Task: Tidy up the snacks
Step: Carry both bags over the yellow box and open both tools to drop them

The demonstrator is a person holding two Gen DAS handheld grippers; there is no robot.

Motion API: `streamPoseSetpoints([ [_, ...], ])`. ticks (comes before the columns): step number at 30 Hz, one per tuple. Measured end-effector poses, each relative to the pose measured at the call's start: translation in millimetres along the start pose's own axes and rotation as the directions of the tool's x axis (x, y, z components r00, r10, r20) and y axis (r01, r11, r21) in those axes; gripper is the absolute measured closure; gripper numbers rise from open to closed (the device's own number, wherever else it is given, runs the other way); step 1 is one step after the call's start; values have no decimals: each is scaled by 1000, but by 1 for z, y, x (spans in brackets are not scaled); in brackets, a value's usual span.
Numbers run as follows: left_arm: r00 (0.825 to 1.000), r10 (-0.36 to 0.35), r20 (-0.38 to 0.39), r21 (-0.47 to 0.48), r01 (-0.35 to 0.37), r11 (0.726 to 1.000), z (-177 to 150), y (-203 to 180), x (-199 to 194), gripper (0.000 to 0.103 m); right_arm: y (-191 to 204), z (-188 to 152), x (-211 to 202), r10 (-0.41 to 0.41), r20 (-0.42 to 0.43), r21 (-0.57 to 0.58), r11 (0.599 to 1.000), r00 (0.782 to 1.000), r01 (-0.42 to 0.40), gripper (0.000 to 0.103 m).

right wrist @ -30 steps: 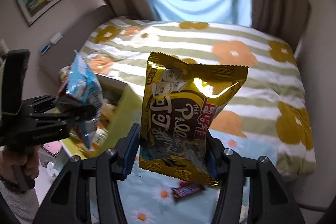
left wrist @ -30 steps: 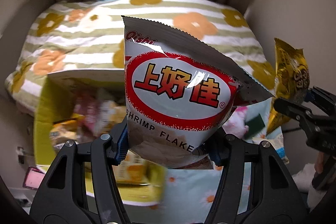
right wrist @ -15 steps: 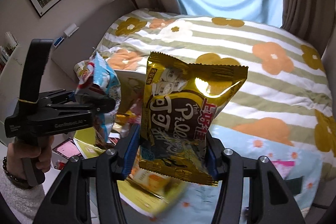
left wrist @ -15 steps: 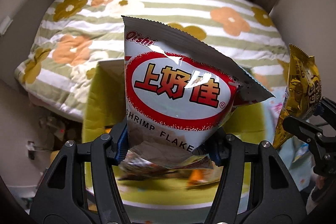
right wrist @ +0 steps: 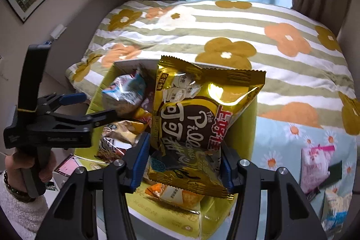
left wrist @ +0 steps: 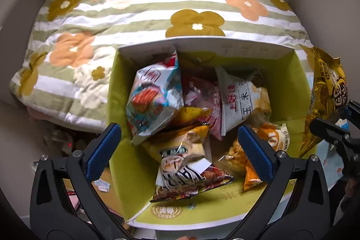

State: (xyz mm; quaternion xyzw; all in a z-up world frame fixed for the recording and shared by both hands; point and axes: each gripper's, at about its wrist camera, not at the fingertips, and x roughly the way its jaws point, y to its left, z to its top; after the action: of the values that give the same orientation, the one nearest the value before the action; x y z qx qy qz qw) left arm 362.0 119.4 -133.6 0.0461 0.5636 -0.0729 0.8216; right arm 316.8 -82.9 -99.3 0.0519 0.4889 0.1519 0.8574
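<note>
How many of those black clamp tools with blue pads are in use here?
2. The left hand-held gripper, jaws just opened and empty, is above the green box; the right hand-held gripper, beside it, clamps the gold snack bag.

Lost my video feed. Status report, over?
Left gripper open, jaws just opened, nothing between them, over the green box of snacks. Right gripper shut on the gold snack bag. Nothing in the way.

Box [left wrist: 290, 87] floor hidden under heaped snack bags [left wrist: 186, 118]
</note>
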Motion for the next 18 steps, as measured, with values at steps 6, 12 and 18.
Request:
streamPoseSetpoints([
  [6,999,-26,26,-24,26,999,-22,4,-6,0,-4,-8,6,-31,-27,24,999,999,32,52],
  [12,999,-1,43,2,1,1000,-33,-3,-10,0,-11,-1,20,-47,-21,44,998,999,48,10],
  [18,998,9,63,0,-9,1000,-44,-6,-17,0,-2,-10,12,-60,28,-17,998,998,60,0],
])
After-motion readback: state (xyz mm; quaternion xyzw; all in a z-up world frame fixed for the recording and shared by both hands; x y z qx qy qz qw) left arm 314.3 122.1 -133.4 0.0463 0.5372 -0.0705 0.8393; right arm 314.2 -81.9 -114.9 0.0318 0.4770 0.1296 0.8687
